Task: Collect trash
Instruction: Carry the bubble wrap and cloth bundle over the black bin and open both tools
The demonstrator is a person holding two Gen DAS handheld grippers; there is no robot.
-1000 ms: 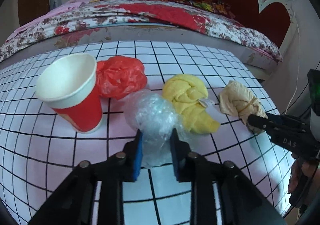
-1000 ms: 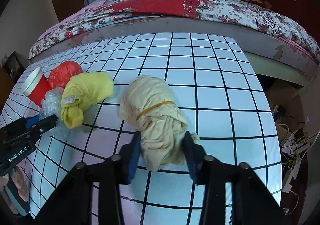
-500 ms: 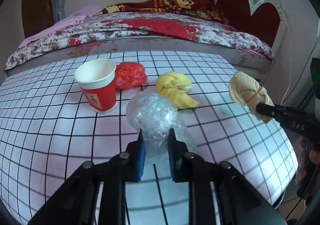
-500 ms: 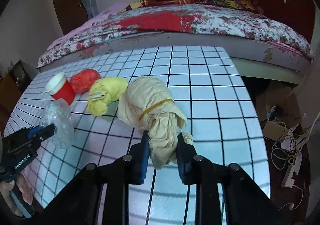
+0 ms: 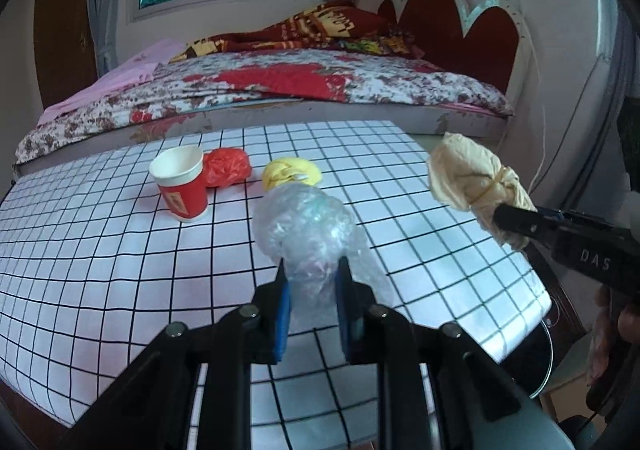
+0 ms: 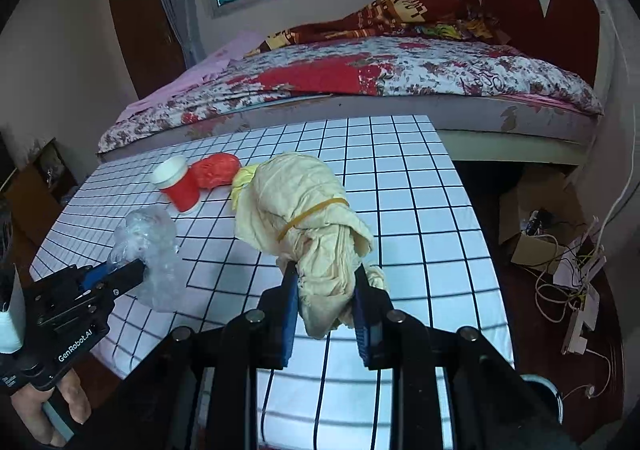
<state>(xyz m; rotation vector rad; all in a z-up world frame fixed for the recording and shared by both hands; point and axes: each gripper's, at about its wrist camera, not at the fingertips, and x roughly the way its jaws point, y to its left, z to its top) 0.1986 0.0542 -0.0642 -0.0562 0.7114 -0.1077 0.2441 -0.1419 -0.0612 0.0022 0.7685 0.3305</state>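
My left gripper (image 5: 313, 282) is shut on a clear crumpled plastic bag (image 5: 304, 226) and holds it above the checkered table (image 5: 100, 250). It also shows in the right wrist view (image 6: 146, 246). My right gripper (image 6: 326, 290) is shut on a beige knotted bag (image 6: 304, 210) tied with a rubber band, held above the table; it also shows in the left wrist view (image 5: 472, 178). On the table stand a red paper cup (image 5: 182, 186), a red plastic bag (image 5: 226, 170) and a yellow bag (image 5: 292, 174), partly hidden behind the clear bag.
A bed (image 6: 380, 70) with a floral cover runs behind the table. Cardboard boxes and tangled cables (image 6: 560, 250) lie on the floor to the right. A round dark bin rim (image 5: 540, 350) shows below the table's right front corner.
Both grippers have lifted their bags off the table and pulled back toward the front edge. The cup, red bag and yellow bag stay in place.
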